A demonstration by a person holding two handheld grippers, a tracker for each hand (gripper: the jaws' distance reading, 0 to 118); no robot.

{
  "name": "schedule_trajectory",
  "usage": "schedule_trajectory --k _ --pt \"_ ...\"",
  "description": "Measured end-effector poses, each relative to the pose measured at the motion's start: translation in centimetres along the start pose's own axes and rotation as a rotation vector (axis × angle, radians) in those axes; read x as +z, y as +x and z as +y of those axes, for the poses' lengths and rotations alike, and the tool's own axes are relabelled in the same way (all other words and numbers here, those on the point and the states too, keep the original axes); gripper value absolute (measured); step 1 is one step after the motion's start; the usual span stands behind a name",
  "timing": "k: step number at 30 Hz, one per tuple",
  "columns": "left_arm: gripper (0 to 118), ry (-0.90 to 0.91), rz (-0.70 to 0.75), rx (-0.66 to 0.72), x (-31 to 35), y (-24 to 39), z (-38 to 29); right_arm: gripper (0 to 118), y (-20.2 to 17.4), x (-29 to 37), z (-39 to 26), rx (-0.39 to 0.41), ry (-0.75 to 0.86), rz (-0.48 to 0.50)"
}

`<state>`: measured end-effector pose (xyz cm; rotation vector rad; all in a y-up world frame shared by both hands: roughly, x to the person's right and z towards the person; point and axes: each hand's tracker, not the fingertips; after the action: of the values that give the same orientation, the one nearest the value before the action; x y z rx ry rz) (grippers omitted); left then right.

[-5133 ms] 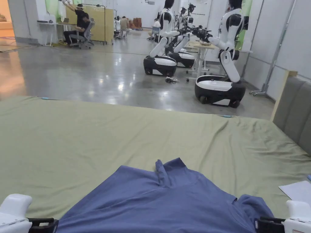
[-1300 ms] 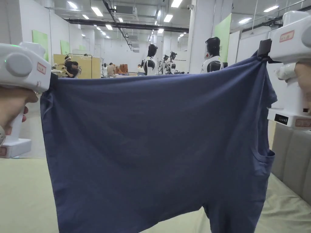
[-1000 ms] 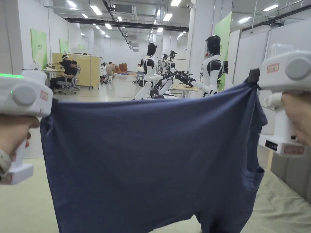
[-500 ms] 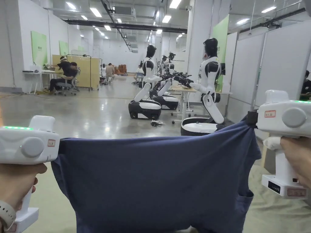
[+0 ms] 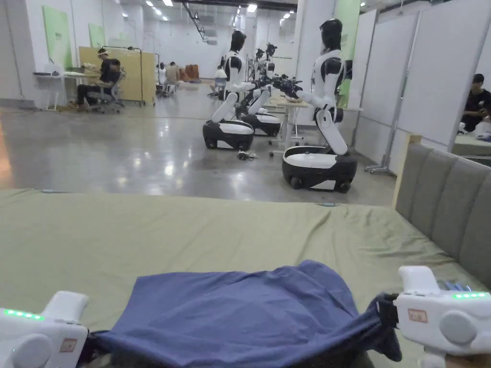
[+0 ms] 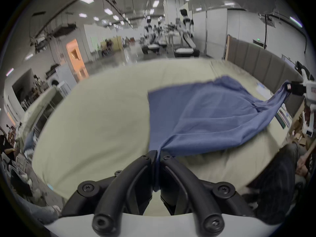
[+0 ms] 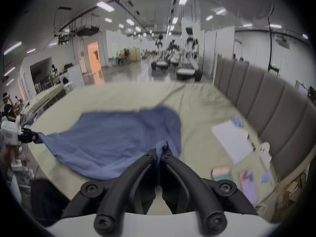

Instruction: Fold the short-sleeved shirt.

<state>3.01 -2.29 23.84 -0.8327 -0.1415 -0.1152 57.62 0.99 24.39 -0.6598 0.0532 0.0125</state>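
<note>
Shirt stretched left-right btwn both clamped grippers.

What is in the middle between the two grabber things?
The blue shirt stretches from the left gripper to the right gripper, each shut on a corner, seen best in the head view.

A big bed with a green sheet held the things. A blue shirt lay on the bed near its front edge, spread out but bumpy. To the right of the shirt lay a white paper and, nearer the front edge than the paper, some small coloured cards. A grey padded headboard stood along the bed's right side.
</note>
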Motion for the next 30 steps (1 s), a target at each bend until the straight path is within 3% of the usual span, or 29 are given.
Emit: schedule_trajectory --k 4,8,9,10,11,12,14,17,18,19,20,21,22,23,24,26,30 --pt "6 -0.08 -0.005 0.005 -1.9 1.1 -6.1 6 -0.6 -2.7 -9.2 0.004 -0.143 -0.038" --pt "7 -0.049 -0.016 0.014 -2.3 1.2 -7.1 8 0.3 -3.3 -11.7 -0.1 -0.103 -0.056" --pt "17 -0.011 0.004 0.018 -2.1 1.0 -6.9 23 0.6 -2.9 -11.5 -0.118 -0.072 -0.056" --pt "51 0.033 -0.006 0.014 -1.9 0.8 -6.8 74 0.9 -2.4 -11.2 -0.14 -0.042 -0.044" --pt "77 0.061 -0.004 0.012 -1.5 0.7 -6.7 113 1.3 -2.1 -10.8 -0.166 -0.036 -0.011" --pt "90 0.089 0.026 0.003 -0.7 1.0 -6.9 116 1.4 -1.7 -10.4 -0.169 -0.053 -0.002" --pt "91 0.204 0.04 -0.033 1.1 1.3 -7.4 114 1.0 0.9 -9.4 -0.172 0.079 0.013" --pt "91 0.27 0.034 -0.011 3.6 2.0 -8.8 114 0.1 3.1 -8.4 -0.149 0.112 0.023" --pt "90 0.263 0.046 -0.007 3.9 2.2 -9.2 107 -0.5 3.5 -9.0 -0.13 0.131 0.023" --pt "86 0.266 0.068 0.004 4.2 2.4 -9.7 83 -1.0 4.0 -9.0 -0.112 0.135 0.023" --pt "62 0.261 0.07 0.015 4.8 2.8 -10.2 51 -1.5 4.3 -9.1 -0.094 0.147 0.006" --pt "14 0.251 0.057 0.038 5.0 2.7 -10.6 21 -2.0 4.6 -9.3 -0.065 0.16 -0.025" --pt "4 0.241 0.03 0.061 5.2 2.7 -11.0 8 -2.7 4.5 -9.6 -0.034 0.164 -0.063" --pt "4 0.224 0.031 0.073 4.7 2.7 -11.3 8 -3.1 4.4 -9.8 -0.018 0.156 -0.083" --pt "4 0.203 0.129 0.046 4.1 2.3 -11.6 8 -3.3 4.4 -10.0 -0.018 0.156 -0.098" --pt "4 0.202 0.075 0.049 3.1 1.7 -11.7 8 -3.2 4.0 -10.2 -0.058 0.138 -0.042" --pt "6 0.18 0.08 0.062 1.6 1.4 -12.0 8 -4.1 3.2 -10.5 -0.045 0.119 -0.057"
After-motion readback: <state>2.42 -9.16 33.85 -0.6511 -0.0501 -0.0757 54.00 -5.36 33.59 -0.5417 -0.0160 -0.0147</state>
